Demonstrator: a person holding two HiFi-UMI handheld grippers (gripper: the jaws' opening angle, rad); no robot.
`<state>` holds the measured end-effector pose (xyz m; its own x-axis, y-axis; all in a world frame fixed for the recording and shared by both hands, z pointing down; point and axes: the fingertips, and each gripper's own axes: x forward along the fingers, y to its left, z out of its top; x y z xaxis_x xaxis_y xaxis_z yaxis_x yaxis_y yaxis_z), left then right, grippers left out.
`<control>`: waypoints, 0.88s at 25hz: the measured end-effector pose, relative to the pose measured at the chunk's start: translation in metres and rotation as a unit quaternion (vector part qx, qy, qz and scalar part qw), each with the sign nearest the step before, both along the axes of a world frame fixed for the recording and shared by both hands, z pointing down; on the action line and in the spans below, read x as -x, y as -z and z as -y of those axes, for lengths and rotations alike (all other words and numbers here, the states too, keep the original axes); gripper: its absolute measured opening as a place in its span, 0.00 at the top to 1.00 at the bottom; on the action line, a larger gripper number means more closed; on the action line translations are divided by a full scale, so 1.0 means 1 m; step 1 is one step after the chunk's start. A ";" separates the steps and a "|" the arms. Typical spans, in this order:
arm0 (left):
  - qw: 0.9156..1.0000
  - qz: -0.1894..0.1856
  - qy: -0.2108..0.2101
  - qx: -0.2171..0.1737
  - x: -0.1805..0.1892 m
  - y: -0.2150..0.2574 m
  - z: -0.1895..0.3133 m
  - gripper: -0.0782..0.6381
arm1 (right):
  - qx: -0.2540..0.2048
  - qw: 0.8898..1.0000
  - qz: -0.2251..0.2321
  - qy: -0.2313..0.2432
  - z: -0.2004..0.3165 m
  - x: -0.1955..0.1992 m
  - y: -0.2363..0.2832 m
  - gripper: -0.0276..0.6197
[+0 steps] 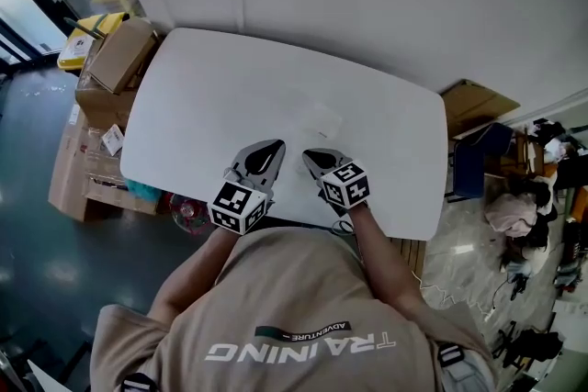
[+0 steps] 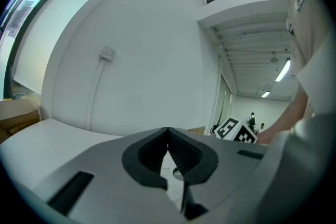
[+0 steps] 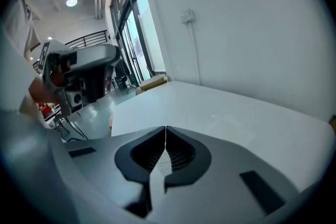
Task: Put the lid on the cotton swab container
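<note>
Beige shirt fabric (image 1: pixel 294 326) fills the bottom of the head view and hides the person's forearms up to the wrists.

1. Left gripper (image 1: pixel 274 150): the jaws are closed tip to tip with nothing held. In the left gripper view (image 2: pixel 168 131) the tips meet. The pocket behind them shows only a sliver of white table and a small rounded shape too dim to identify. Its marker cube (image 1: pixel 239 205) sits at the near table edge.
2. Right gripper (image 1: pixel 312 157): the jaws are likewise closed and empty. In the right gripper view (image 3: pixel 165 129) the tips touch, and only table surface shows through the pocket behind them. Its marker cube (image 1: pixel 347 184) lies just beside the left one.
3. Both grippers lie close together over the near edge of the white table (image 1: pixel 211 87), tips pointing toward the wall.
4. Cotton swab container (image 1: pixel 319 118): it appears only as a faint, near-transparent outline on the table ahead of the gripper tips, apart from both. It is too washed out to tell the lid from the body, or whether the lid is on. The right gripper view shows the same pale trace (image 3: pixel 227 121).
5. Surroundings: cardboard boxes (image 1: pixel 118 58) stand at the table's left. A red object (image 1: pixel 188 212) is partly covered by the table edge. Floor clutter (image 1: pixel 524 207) at the right is cut off by the frame.
</note>
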<state>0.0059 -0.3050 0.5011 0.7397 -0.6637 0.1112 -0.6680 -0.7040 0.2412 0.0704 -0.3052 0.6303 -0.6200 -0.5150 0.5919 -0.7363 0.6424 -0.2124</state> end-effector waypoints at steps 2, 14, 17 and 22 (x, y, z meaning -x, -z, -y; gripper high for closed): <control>1.000 -0.002 0.003 0.002 0.003 -0.001 0.002 0.87 | 0.014 1.000 -0.006 0.006 0.001 0.004 -0.009 0.93; 1.000 0.001 0.005 0.002 0.003 -0.003 -0.002 0.87 | 0.064 0.996 -0.054 0.023 -0.013 0.001 -0.049 0.93; 1.000 0.005 0.006 0.000 0.005 -0.002 -0.004 0.87 | 0.066 0.996 -0.057 0.028 -0.016 0.002 -0.054 0.93; 1.000 0.012 0.011 -0.002 0.006 -0.001 -0.006 0.87 | 0.074 0.996 -0.043 0.026 -0.015 0.001 -0.055 0.93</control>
